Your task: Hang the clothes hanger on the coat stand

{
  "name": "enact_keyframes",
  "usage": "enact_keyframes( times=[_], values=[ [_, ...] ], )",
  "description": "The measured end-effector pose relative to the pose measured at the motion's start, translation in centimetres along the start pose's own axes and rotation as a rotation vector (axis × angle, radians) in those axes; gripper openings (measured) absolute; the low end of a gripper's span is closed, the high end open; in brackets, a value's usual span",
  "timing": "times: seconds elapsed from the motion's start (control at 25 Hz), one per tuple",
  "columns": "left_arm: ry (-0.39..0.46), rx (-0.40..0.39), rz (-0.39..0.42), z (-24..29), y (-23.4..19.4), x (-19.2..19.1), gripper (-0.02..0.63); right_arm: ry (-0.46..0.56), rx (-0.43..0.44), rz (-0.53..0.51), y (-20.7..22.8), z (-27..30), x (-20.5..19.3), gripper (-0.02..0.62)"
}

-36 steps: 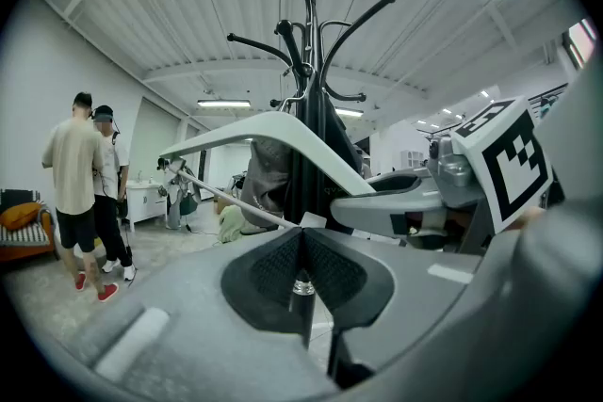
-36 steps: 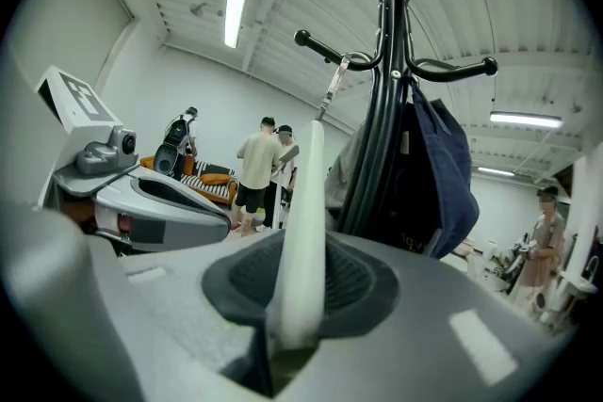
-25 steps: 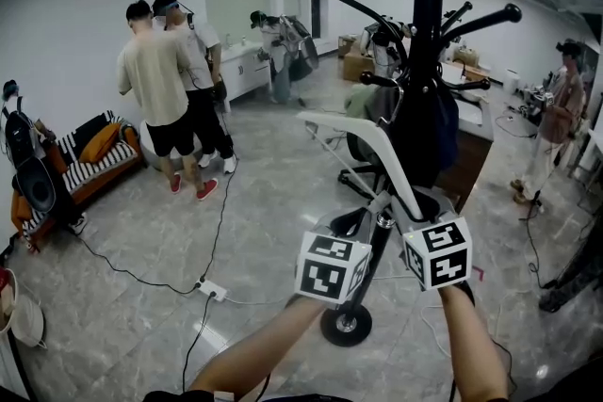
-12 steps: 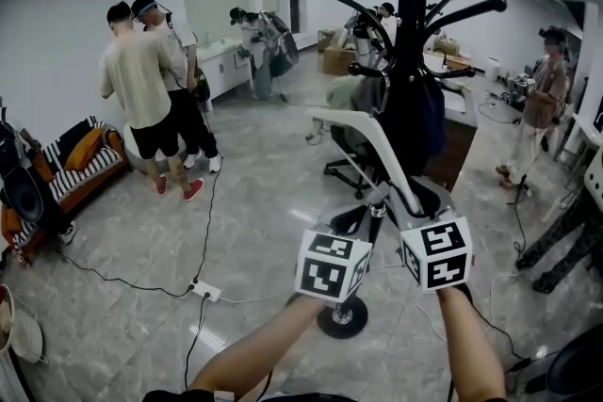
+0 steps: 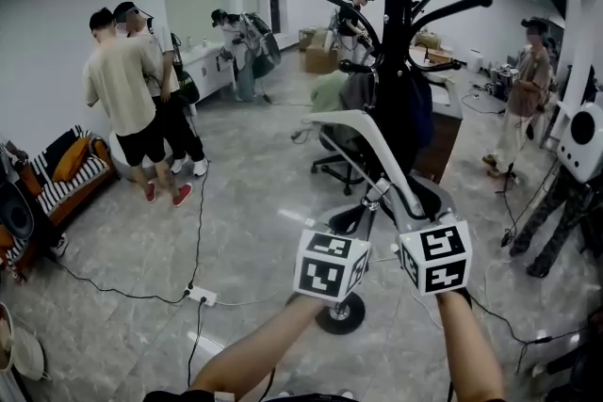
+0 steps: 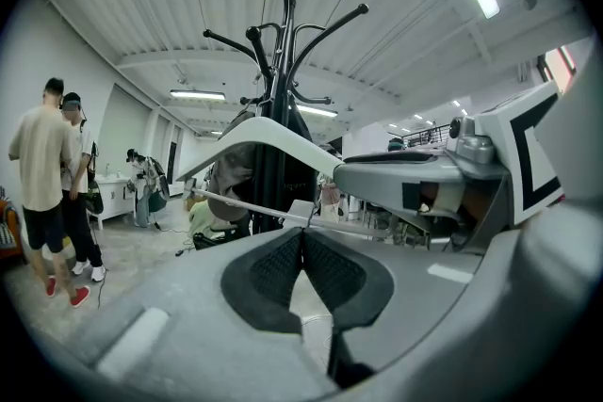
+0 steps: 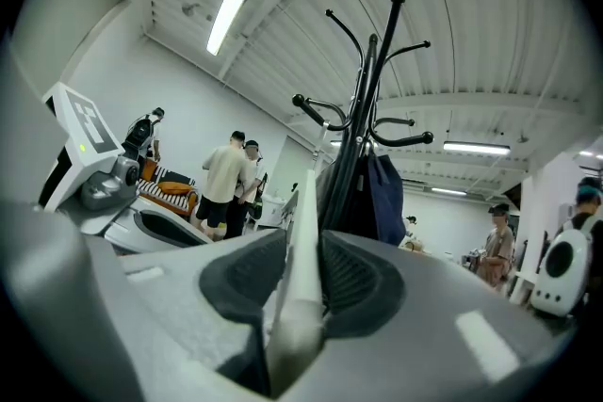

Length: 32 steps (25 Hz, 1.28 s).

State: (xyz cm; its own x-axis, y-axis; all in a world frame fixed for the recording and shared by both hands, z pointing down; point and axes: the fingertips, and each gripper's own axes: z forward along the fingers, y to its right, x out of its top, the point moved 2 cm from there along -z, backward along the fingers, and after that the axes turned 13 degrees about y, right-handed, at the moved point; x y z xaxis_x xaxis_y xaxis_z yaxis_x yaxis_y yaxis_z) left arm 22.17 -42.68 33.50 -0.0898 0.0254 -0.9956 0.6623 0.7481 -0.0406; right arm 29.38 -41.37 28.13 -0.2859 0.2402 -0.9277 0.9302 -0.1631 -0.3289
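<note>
The black coat stand (image 5: 394,61) rises just ahead of me, its round base (image 5: 341,315) on the floor and its curved pegs spreading overhead. A dark garment (image 7: 384,193) hangs on it. I hold a white clothes hanger (image 5: 363,138) in front of the pole, tilted, below the pegs. My left gripper (image 5: 370,202) is shut on the hanger's thin lower bar (image 6: 245,201), near a small clip. My right gripper (image 5: 407,204) is shut on the hanger's white arm (image 7: 303,231), which runs straight up between the pads. The hanger's hook is not visible.
Two people (image 5: 122,94) stand at the left near a striped couch (image 5: 61,169). Another person (image 5: 523,80) stands at the far right. An office chair (image 5: 344,160) sits behind the stand. A power strip (image 5: 201,297) and cables lie on the floor. A white speaker (image 5: 582,141) is at the right edge.
My view has shifted right, so the stand and the people slid left in frame and the white speaker came in. Both grippers keep the same hold on the hanger.
</note>
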Motion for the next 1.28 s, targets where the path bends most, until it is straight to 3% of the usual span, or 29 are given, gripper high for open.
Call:
enact_keyframes(
  times=[0.44,1.28],
  values=[
    [-0.001,-0.081,-0.005,-0.9,1.4,0.0,0.005,0.013,-0.108,0.012,-0.1,-2.4,1.0,0.107],
    [-0.008,-0.221,-0.03,-1.7,3.2,-0.4,0.005,0.042,-0.225,0.054,-1.1,-5.2,2.7,0.12]
  ],
)
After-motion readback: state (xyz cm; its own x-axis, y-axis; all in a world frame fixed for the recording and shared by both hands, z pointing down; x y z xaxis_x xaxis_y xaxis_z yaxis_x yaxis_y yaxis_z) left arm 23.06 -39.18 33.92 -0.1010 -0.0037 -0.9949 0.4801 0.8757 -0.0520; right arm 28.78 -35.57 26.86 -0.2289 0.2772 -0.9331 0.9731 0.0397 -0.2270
